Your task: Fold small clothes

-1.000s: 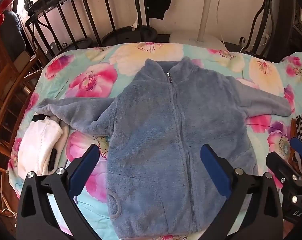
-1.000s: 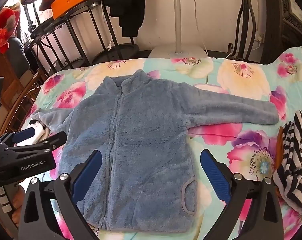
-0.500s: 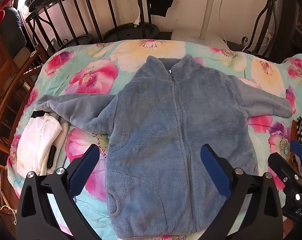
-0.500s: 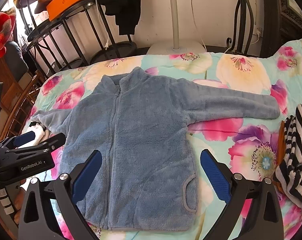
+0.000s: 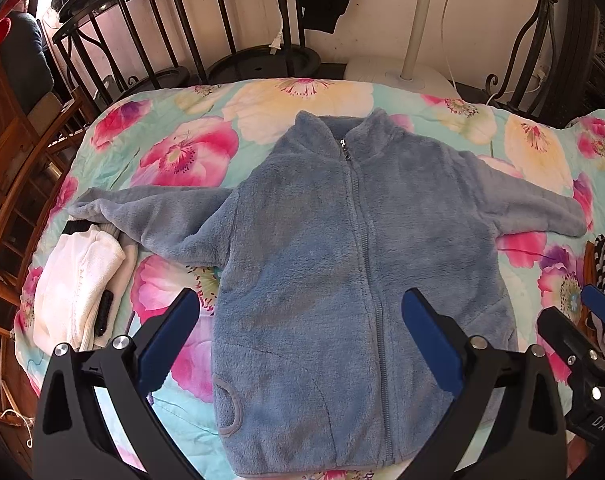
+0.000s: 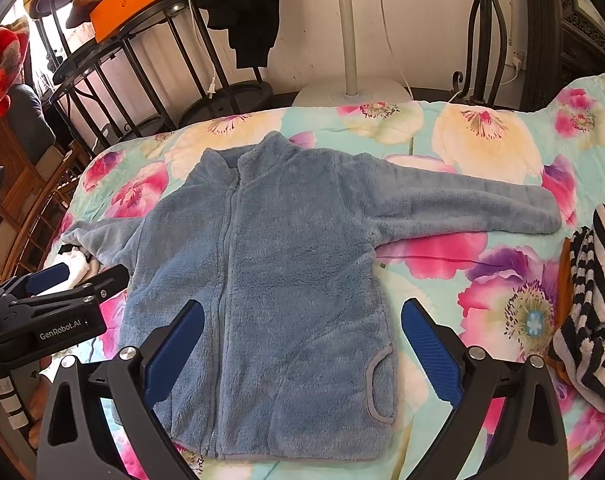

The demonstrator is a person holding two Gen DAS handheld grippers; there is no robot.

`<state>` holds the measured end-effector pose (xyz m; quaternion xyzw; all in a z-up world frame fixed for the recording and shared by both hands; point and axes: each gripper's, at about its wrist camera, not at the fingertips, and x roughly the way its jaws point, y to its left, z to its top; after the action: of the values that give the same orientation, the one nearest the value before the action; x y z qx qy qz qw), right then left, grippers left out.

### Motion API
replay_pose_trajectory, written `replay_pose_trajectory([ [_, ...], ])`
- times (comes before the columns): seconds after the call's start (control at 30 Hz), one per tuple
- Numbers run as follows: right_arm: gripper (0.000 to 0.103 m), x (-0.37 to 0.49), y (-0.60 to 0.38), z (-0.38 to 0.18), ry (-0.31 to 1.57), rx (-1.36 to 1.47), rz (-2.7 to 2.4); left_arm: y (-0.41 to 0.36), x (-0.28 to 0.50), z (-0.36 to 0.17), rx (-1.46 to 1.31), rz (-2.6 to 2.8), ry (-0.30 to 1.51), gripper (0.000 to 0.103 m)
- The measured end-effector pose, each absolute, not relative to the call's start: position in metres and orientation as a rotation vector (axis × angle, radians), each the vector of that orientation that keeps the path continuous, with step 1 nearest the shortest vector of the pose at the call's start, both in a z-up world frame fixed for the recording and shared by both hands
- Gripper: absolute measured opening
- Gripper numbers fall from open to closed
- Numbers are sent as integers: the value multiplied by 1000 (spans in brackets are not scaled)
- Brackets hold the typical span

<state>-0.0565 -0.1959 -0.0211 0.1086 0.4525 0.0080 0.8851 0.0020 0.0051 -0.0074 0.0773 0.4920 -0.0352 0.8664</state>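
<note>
A small blue-grey fleece jacket [image 5: 342, 264] lies flat and zipped on the floral bedspread [image 5: 190, 152], collar away from me, both sleeves spread out to the sides. It also shows in the right wrist view [image 6: 286, 272]. My left gripper [image 5: 300, 344] is open and empty, held above the jacket's lower left half. My right gripper [image 6: 302, 350] is open and empty, held above the jacket's lower right half. Each gripper shows at the edge of the other's view.
A folded white garment [image 5: 78, 280] lies at the bed's left edge, under the left sleeve's cuff. A black-and-white striped garment [image 6: 590, 292] lies at the right. Black metal racks [image 6: 114, 80] and a white fan stand [image 6: 350, 40] are beyond the bed.
Both grippers have drawn back and up a little, so the jacket sits slightly lower and smaller in view. The jacket has not moved.
</note>
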Motion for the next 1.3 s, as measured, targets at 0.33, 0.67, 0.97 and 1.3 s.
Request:
replay_pose_trajectory([
  [0.33,99,-57,-196,-23,941,230,16,5,2,-8,163,-74,1030,98],
  [0.67,99,-59,-195,-26,950,240,16,5,1,-9,162,-75,1029,98],
  [0.97,99,-58,-196,-25,956,254,15,4,1,-9,161,-74,1029,98],
  [1.3,99,-57,-197,-25,956,254,17,3,2,-9,160,-74,1031,98],
])
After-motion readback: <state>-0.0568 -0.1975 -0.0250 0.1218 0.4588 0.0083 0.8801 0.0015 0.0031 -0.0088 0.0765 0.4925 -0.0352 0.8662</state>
